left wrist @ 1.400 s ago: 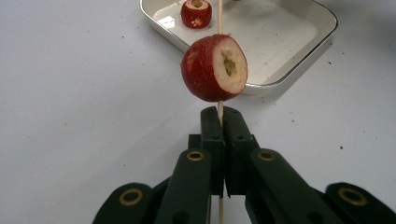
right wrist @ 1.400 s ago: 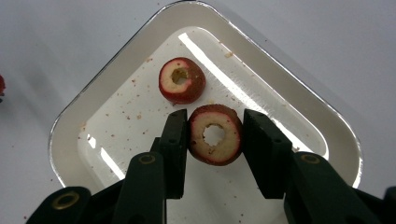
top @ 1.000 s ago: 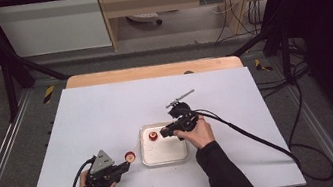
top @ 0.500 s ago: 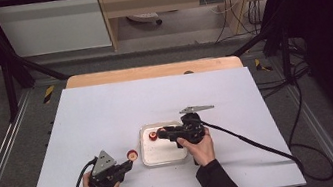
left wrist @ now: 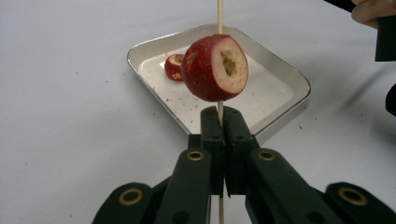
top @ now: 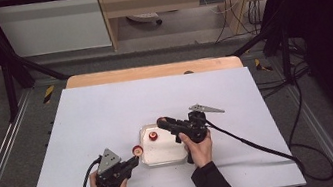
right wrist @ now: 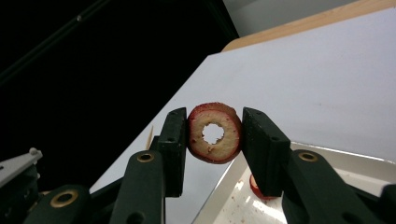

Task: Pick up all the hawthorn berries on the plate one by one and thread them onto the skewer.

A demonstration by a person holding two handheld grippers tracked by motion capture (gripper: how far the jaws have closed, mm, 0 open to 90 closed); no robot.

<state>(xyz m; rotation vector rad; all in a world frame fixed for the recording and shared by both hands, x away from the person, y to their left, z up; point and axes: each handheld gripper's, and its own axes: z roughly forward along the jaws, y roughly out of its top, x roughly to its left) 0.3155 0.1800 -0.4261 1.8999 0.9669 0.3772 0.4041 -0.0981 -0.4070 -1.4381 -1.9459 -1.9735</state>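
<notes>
left tongs (left wrist: 219, 122): skewer (left wrist: 219, 14) | right tongs (right wrist: 215, 135): cored fruit (right wrist: 215, 133) | writing: unreadable

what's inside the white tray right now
One cored red fruit piece lies in the white tray, with reddish crumbs scattered around it. The skewered fruit in front hides part of the tray floor in the left gripper view, so anything behind it can't be seen there.
</notes>
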